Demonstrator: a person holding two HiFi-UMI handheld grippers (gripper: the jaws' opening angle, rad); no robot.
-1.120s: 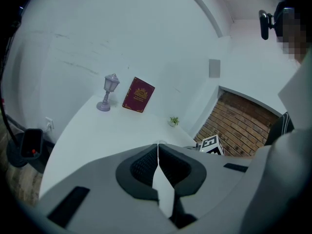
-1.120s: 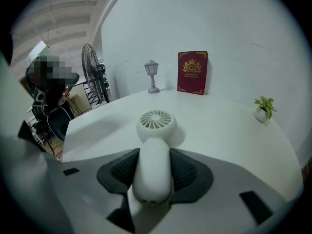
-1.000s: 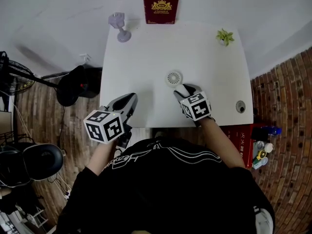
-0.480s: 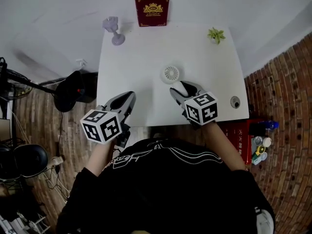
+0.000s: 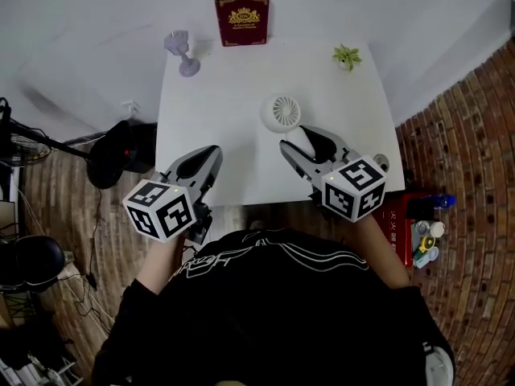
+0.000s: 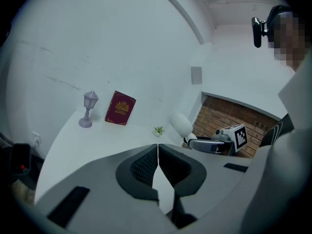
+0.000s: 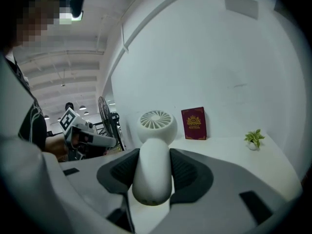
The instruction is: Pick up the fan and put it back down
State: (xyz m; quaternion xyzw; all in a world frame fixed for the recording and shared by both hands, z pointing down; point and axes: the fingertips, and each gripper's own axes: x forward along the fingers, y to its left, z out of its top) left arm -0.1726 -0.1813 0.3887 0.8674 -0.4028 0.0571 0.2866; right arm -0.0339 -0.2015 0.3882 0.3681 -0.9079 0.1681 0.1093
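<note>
Right claw (image 5: 297,142) clamped on the handle of the fan (image 5: 282,112), held up off the counter (image 5: 229,87) near-right, left claw (image 5: 212,153) closed empty near-left: I'd hold it upright, lower straight, release only once seated.

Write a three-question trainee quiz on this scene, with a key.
1. True or false: the left gripper holds the fan.
2. The right gripper grips the fan by its: A head, B handle, C cord.
3. What stands on the table between the lamp and the plant?
Key: 1 false; 2 B; 3 the red book.
</note>
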